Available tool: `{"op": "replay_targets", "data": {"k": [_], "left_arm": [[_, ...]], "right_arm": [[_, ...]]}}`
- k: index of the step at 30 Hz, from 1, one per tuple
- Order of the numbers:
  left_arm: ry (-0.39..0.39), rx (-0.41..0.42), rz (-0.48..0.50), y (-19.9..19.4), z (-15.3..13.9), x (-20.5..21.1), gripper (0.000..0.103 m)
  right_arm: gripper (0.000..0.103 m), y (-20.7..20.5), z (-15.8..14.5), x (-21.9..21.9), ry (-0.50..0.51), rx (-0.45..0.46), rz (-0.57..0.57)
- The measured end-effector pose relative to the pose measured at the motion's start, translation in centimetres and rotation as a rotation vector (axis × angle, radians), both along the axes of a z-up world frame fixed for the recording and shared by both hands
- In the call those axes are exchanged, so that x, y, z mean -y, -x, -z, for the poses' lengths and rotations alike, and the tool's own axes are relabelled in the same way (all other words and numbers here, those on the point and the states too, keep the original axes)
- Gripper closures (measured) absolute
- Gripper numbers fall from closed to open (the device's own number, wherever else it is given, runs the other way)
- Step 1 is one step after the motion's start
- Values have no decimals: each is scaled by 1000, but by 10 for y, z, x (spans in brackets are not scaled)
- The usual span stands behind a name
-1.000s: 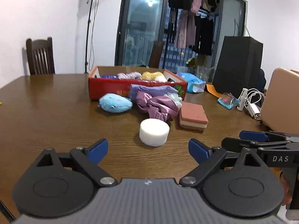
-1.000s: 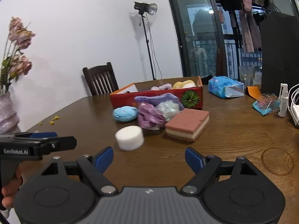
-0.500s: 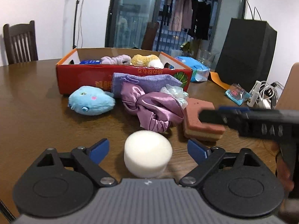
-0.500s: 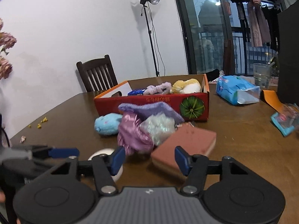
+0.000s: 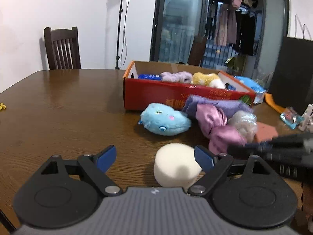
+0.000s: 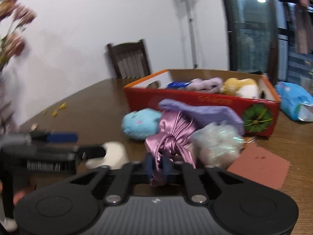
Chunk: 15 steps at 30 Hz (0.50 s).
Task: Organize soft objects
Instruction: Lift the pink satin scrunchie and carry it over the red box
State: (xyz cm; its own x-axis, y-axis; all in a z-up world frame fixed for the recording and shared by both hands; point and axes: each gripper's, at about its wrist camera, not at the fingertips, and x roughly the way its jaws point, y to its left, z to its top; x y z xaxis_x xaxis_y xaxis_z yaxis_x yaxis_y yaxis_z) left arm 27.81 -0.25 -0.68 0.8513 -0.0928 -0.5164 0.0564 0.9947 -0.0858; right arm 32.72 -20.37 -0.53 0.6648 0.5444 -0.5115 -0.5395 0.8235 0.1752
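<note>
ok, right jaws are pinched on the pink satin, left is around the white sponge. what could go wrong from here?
1. The right gripper pinches only an edge of the pink satin scrunchie; it may slip out on lifting.
2. The iridescent puff leans on the satin and may get dragged.
3. The left gripper sits off-centre on the white sponge; closing may shove it.

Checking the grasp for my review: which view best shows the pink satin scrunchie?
The right wrist view: the pink satin scrunchie fills the centre, its near end pinched in the right gripper. The left wrist view shows it sideways and blurred, partly behind that gripper.
</note>
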Motion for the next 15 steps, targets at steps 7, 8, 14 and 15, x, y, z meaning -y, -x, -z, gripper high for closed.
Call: {"op": "replay_targets", "data": {"k": [7,8,14,15], "left_arm": [[32,48,101,20,-20,16,15],[49,51,130,23,-22,20,15],[152,-28,321,36,-21,54,31],[152,-49,348,40,-17,61,34]], "right_arm": [[99,90,2,25,109,-58,-151],[99,100,1,31,123,-61,-143],[90,134,-15,77,90,-25,84],[90,138,-16,83,68,-19,104]]}}
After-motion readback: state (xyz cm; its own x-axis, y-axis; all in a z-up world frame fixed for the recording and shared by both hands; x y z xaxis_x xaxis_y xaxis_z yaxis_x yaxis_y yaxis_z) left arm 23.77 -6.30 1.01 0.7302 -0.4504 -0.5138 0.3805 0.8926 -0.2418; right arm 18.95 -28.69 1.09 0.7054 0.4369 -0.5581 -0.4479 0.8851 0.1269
